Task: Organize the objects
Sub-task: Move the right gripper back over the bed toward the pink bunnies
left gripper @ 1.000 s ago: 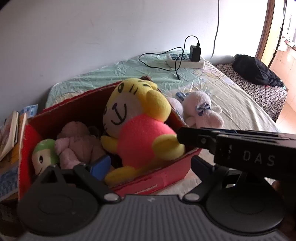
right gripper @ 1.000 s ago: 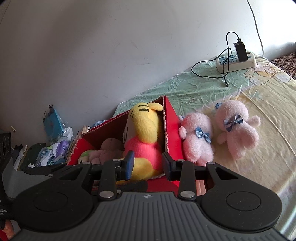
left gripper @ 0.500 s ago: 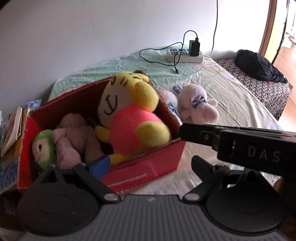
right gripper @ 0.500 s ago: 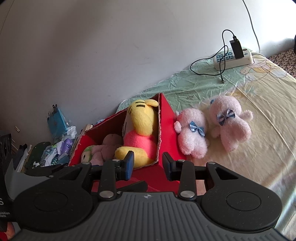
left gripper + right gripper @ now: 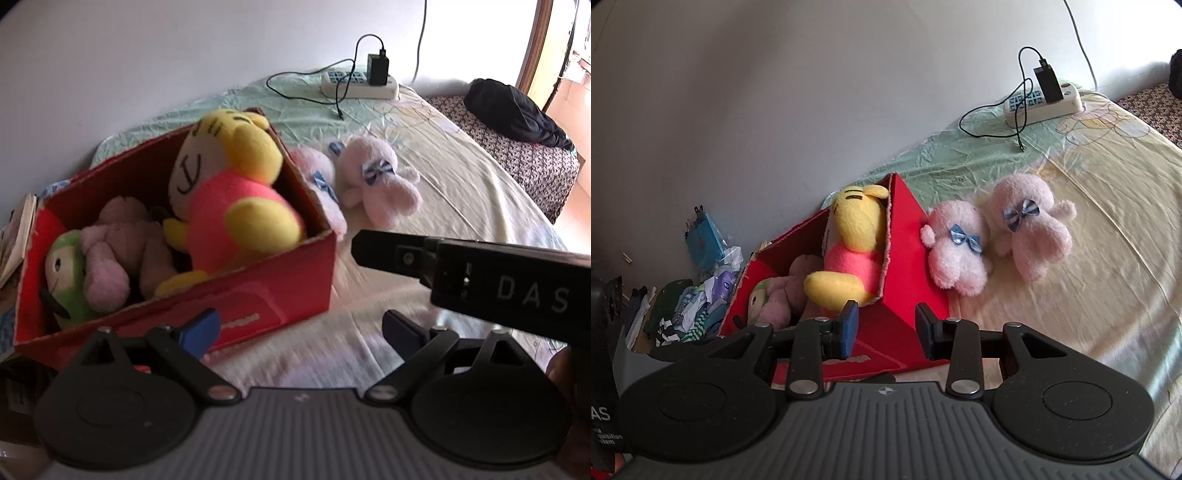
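The left gripper [image 5: 301, 332] was a black handheld tool with a ribbed grey body, two round black discs, silver screws at the arm joints and blue pads on its fingers [image 5: 201, 328]. The right gripper [image 5: 886, 330] matched it, with blue-faced fingertips [image 5: 849, 325]. Its black side bar carried white letters reading "DAS".

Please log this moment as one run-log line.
left gripper: open | right gripper: open | red box: holds yellow plush | pink plushes: on bed
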### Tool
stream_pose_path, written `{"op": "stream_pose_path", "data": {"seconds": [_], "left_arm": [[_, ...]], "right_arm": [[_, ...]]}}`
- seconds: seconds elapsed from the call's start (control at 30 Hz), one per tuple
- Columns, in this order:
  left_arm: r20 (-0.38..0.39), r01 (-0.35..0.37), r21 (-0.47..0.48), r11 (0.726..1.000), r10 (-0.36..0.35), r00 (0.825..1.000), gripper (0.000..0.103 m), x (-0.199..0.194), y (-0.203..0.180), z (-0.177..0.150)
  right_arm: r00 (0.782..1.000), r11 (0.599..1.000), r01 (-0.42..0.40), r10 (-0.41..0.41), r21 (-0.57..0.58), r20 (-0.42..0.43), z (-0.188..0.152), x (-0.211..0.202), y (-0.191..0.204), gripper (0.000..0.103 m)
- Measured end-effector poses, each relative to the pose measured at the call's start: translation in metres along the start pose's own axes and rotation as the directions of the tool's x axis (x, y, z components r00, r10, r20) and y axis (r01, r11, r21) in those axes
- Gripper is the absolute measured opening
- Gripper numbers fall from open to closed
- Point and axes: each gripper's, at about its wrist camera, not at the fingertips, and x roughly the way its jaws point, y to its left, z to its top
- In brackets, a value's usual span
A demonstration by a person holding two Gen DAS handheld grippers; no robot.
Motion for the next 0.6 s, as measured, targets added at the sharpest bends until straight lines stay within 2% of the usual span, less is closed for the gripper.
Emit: {"op": "stream_pose_path", "data": {"seconds": [0.6], "left_arm": [[-0.053,0.018,0.059,0.998,-0.015,0.999,0.095,0.023,-0.042,0.0]], "right_arm": [[0.996,0.996,0.086,-0.085,0.019,-0.01,-0.006,-0.013,-0.031,0.038]]}}
